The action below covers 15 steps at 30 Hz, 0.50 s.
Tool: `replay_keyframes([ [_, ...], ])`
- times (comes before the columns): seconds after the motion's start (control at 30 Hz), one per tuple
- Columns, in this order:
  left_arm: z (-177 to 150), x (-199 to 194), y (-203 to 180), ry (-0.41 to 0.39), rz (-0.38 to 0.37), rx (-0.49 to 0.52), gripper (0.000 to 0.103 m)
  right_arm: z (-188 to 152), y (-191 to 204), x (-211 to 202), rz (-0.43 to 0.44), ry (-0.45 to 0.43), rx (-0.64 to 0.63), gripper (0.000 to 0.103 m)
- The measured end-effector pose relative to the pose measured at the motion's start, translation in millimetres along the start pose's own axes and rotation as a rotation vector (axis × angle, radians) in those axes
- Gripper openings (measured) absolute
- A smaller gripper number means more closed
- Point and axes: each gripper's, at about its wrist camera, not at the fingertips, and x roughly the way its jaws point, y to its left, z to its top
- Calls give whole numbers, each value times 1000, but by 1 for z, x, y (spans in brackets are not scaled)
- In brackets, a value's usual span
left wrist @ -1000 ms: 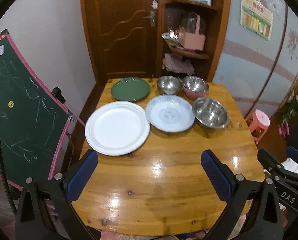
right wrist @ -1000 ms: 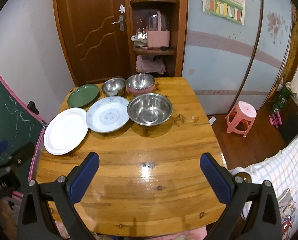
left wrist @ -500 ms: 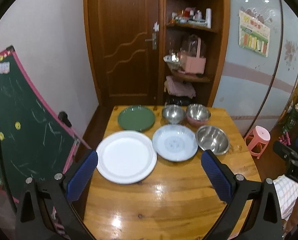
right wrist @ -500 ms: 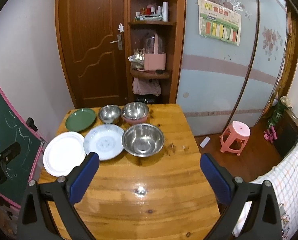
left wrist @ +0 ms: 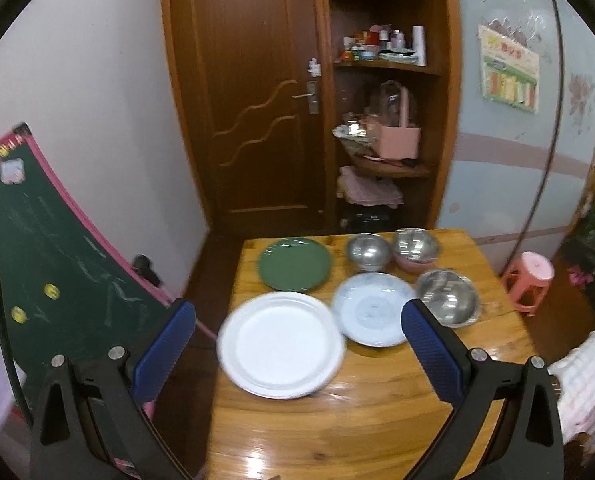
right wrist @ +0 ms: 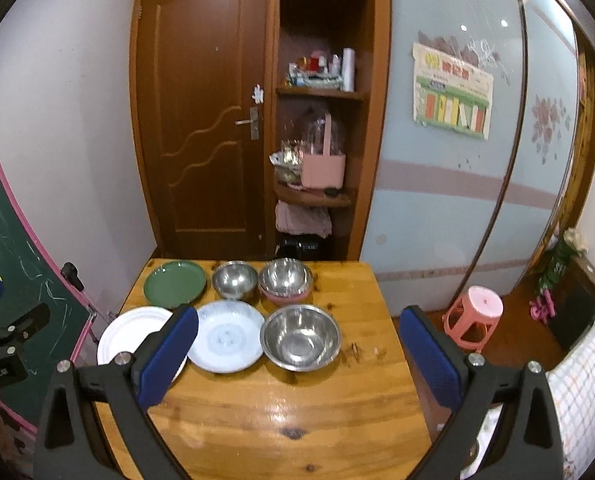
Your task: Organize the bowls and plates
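Observation:
On a wooden table (left wrist: 337, 420) (right wrist: 281, 408) lie a large white plate (left wrist: 279, 344) (right wrist: 131, 332), a pale blue patterned plate (left wrist: 371, 308) (right wrist: 225, 336) and a green plate (left wrist: 294, 264) (right wrist: 175, 284). Beside them stand a large steel bowl (left wrist: 447, 298) (right wrist: 300, 336), a small steel bowl (left wrist: 367, 251) (right wrist: 234, 280) and a steel bowl nested in a pink bowl (left wrist: 415, 249) (right wrist: 284, 280). My left gripper (left wrist: 297, 344) and right gripper (right wrist: 297, 356) both hang open and empty, high above the table's near side.
A green chalkboard with a pink frame (left wrist: 45, 280) (right wrist: 13, 280) leans left of the table. Behind the table are a wooden door (left wrist: 253, 120) and a corner shelf (left wrist: 381, 152). A pink stool (left wrist: 531, 284) (right wrist: 477, 316) stands on the floor to the right.
Both grippers have risen and pulled back from the table, so the dishes look smaller and farther away. Nothing on the table has moved.

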Motion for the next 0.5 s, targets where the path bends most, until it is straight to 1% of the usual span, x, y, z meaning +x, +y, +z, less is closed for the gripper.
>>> replay_keyframes([
  [0.07, 4, 1, 8, -6, 33, 22, 102, 6, 9, 1, 3, -12, -11, 102],
  [0.1, 5, 3, 11, -4, 38, 24, 102, 10, 14, 3, 14, -17, -17, 102],
  [0.23, 7, 13, 30, 30, 16, 4, 102, 19, 30, 12, 36, -25, -32, 102],
  [0.3, 6, 22, 42, 51, 5, -9, 102, 22, 40, 21, 53, -11, -41, 102],
  [0.4, 1, 39, 52, 95, -6, -10, 102, 22, 56, 41, 92, 32, -49, 102],
  [0.5, -9, 59, 58, 136, -24, -8, 102, 18, 71, 57, 103, 65, -55, 101],
])
